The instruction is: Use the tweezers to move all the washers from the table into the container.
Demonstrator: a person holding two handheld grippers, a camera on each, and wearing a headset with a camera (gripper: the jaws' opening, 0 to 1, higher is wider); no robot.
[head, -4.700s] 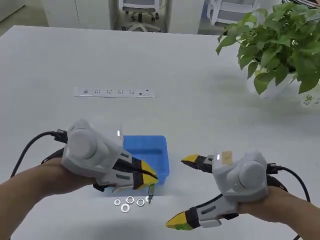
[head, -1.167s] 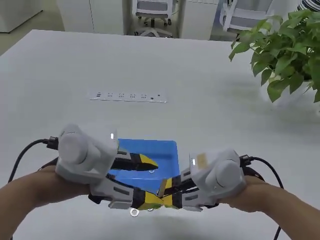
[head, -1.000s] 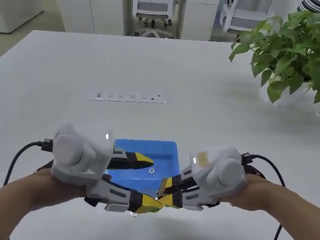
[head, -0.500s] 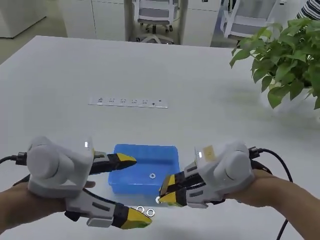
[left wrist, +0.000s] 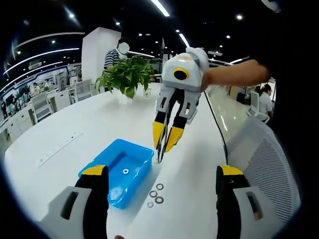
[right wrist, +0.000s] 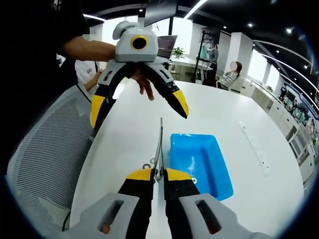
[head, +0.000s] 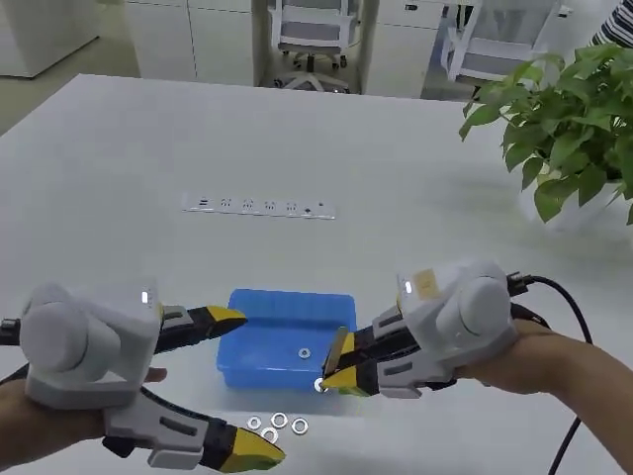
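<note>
My right gripper (head: 336, 371) is clamped on the tweezers (right wrist: 160, 144), tips down just beside the container (head: 262, 377). My left gripper (head: 237, 386) hangs wide apart. A few washers (head: 278, 426) lie on the table (head: 396, 198) near its front wall, one inside. They look thin, light and slick, so I'd pinch across a rim. There is open table all round; only that wall crowds the tweezers.

Container (head: 287, 332), centre frame: bright blue. Washers (head: 278, 421), lower centre: silver. Tweezers (right wrist: 158, 144): bare metal grey. Left tongs (head: 247, 386) and right tongs (head: 334, 364): white bodies, black jaws tipped yellow. Table (head: 396, 198): plain pale grey. Plant (head: 564, 109), upper right: green.
</note>
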